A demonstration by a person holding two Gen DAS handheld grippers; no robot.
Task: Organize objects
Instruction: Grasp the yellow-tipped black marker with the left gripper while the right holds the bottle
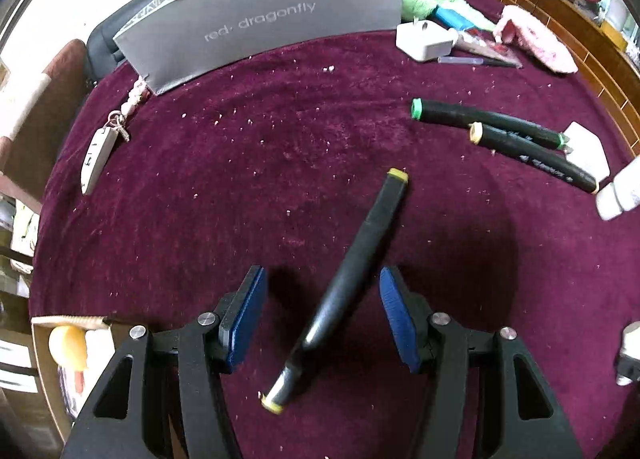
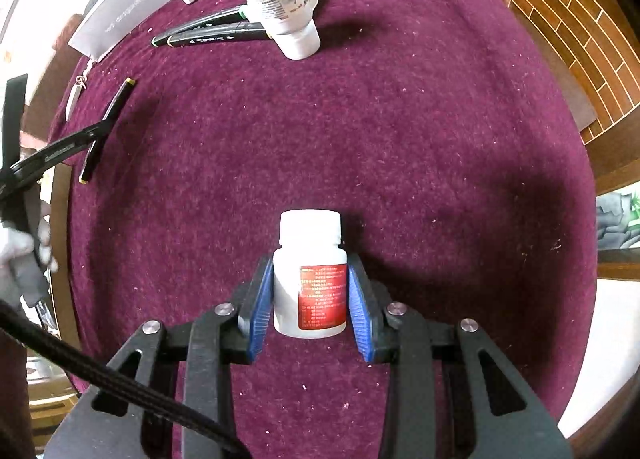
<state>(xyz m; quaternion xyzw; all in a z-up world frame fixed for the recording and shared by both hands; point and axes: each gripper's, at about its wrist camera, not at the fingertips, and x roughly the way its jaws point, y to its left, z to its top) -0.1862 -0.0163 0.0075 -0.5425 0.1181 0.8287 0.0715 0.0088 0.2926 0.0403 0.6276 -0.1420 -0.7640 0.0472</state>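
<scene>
Left gripper (image 1: 322, 315) fingers spread wide; right gripper (image 2: 310, 299) fingers clamped together, both angled down.

Open maroon cloth (image 2: 400, 139) from eleven through two o'clock. Blocked at twelve, far off, by stacked white bottles (image 2: 282, 7) and two black markers (image 2: 208, 33).

Black yellow-capped marker (image 1: 352, 283) lying diagonally on the maroon-clothed desk (image 1: 240, 179), white red-labelled pill bottle (image 2: 310, 279) sitting between blue pads, two black markers (image 1: 500, 131) lying side by side
</scene>
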